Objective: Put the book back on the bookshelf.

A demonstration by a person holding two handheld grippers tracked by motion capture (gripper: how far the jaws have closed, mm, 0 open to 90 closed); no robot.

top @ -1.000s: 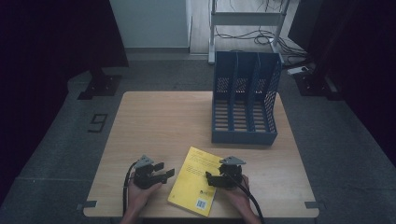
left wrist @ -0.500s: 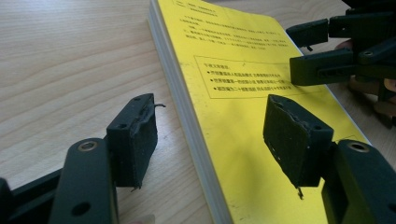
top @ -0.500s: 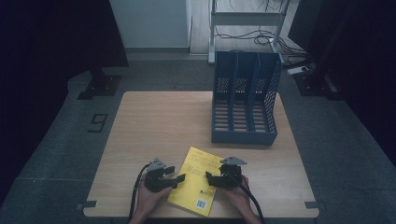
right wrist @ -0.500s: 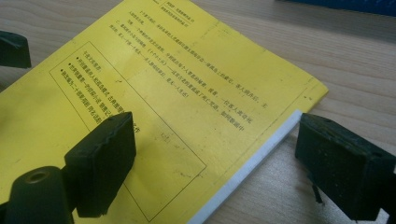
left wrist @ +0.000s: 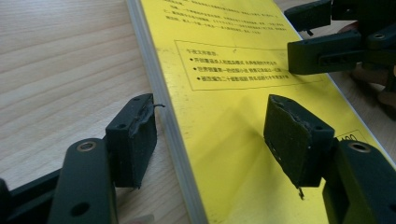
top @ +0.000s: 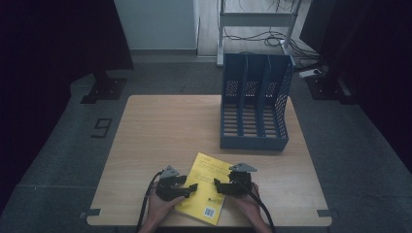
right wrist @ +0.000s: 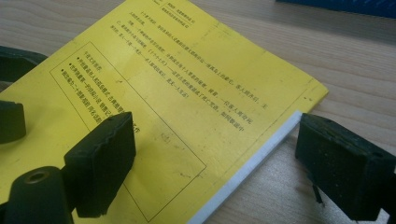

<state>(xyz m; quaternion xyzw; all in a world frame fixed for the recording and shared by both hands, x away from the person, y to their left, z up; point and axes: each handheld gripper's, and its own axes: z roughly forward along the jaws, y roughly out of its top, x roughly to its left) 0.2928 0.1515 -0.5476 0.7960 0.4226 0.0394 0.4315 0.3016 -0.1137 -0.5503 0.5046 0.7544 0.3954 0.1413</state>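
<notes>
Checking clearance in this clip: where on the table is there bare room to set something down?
The table is bare left of the blue file rack, back to the far edge. A narrow strip is bare right of the rack. The near middle is crowded: yellow book, left gripper and right gripper, both open astride its edges.

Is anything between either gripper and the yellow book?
Nothing visible. The left gripper and right gripper, both open, each straddle an edge of the yellow book, which lies flat on the table.

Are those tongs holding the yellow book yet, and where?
No. Both tongs are open, each straddling a long edge of the yellow book.
</notes>
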